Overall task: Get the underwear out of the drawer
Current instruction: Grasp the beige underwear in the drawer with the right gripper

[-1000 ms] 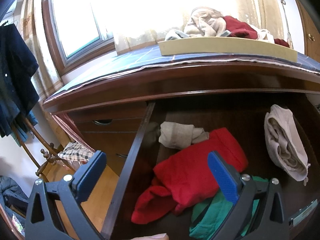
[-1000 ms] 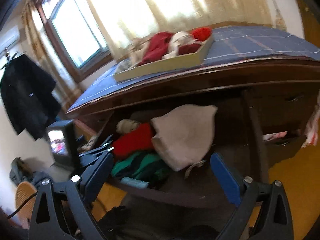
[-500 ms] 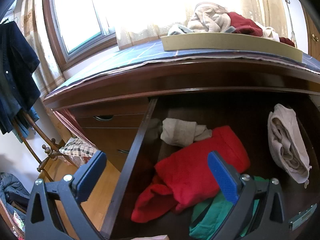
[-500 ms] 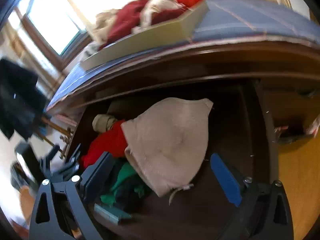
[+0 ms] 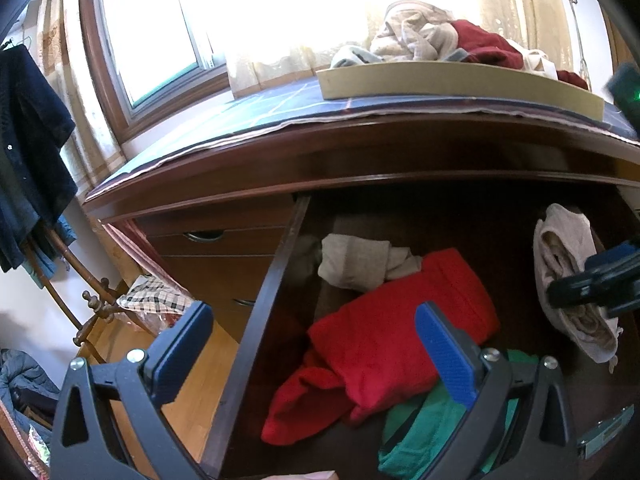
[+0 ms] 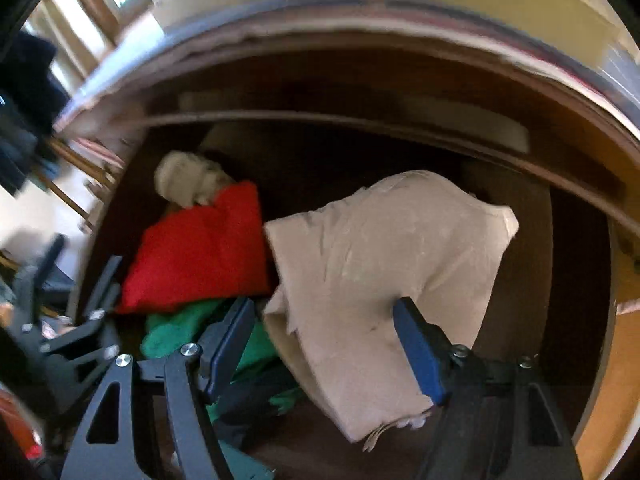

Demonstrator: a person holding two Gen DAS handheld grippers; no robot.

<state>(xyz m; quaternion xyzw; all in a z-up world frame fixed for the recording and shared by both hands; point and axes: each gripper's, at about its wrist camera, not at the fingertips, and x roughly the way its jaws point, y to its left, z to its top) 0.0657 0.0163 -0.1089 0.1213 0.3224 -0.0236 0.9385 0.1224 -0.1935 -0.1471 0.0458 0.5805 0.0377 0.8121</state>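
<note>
Left wrist view: left tool (image 5: 312, 344) open, empty, low centre above open drawer (image 5: 256, 320); beige underwear (image 5: 568, 280) at right edge.

Right wrist view: right tool (image 6: 320, 340) closing, lower centre, beige underwear (image 6: 384, 272) between pads, not yet pinched; red garment (image 6: 200, 256) left.

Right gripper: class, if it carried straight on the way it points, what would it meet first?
Most likely the beige underwear in the drawer: it lies between the closing jaws of the right gripper, though depth is unclear.

drawer (image 5: 256, 320): socks (image 5: 356, 260) behind sweater (image 5: 400, 340) | underwear (image 5: 568, 280) right | tray (image 5: 440, 84) on dresser top (image 5: 280, 152)
</note>
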